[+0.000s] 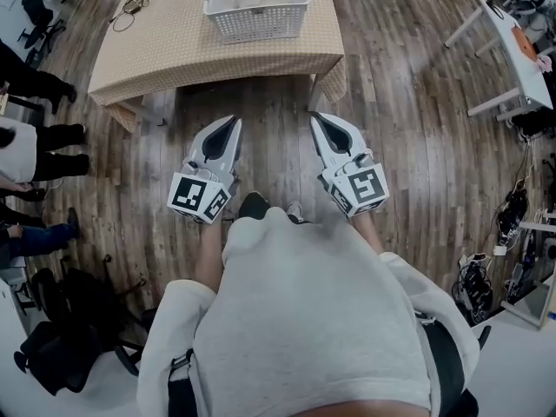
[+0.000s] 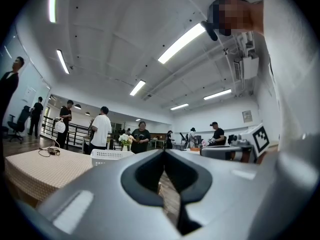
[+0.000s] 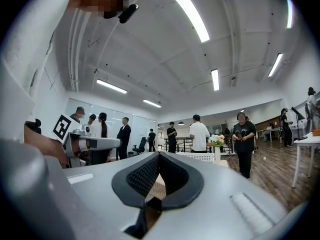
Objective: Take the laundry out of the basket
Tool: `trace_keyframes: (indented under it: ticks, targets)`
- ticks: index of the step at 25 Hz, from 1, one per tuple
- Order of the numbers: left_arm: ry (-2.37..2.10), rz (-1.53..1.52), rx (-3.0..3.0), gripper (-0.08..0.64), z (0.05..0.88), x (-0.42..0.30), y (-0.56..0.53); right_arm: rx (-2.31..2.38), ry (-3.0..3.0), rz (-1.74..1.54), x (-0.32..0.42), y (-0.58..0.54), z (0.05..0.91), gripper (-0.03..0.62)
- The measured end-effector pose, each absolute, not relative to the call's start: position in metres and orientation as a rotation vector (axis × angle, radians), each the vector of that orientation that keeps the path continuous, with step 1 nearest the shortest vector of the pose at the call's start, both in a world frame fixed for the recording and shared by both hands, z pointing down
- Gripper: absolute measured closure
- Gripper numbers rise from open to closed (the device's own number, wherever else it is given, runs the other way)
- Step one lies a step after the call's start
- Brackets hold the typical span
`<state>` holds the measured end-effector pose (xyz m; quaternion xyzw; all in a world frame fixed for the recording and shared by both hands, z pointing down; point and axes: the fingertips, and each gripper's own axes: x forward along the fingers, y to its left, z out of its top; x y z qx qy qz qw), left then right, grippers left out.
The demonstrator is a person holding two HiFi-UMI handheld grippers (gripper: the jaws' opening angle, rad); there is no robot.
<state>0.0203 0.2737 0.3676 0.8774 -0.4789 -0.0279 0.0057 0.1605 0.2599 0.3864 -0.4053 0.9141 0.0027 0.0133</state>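
— Left hand-held gripper (image 1: 233,122) and right hand-held gripper (image 1: 318,120) are both pressed together with nothing between the jaws, held level side by side over the floor.

— And the laundry?

— Ahead of both tips and well apart from them. The white basket (image 1: 256,26) sits on the bench (image 1: 165,50), roughly in line with the gap between the two. Its inside looks pale from the head view, but I cannot make out separate pieces of cloth. The gripper views only catch its latticed wall.

— How would you expect it to handle?

— Going by the task, soft, limp and light. It should sag and trail once lifted, and a loose end might catch on the lattice.

— Where to grip?

— On a raised fold or bunched ridge near the top of the pile rather than a flat layer, with the jaws spread first. The basket looks like light plastic, so it may slide or lift along. The other hand-held gripper could steady its rim.
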Motion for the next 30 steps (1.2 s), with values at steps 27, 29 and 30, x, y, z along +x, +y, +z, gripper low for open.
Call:
trace_keyframes:
  ticks: [27,29,30]
  targets:
    - [-1.438,-0.170,2.825,0.554,0.352,-0.058,0.011,-1.273,2.853,0.103,0.062,-0.002,0.361,0.594]
    - [-1.429,-0.185,2.840,0.554,0.345,-0.071,-0.013,-1.279,2.845,0.130,0.048,-0.027,0.353,0.594]
    - [-1.423,-0.191,2.847,0.554,0.343,-0.077,-0.024,-1.287,2.840,0.138,0.041,-0.038,0.351,0.594]
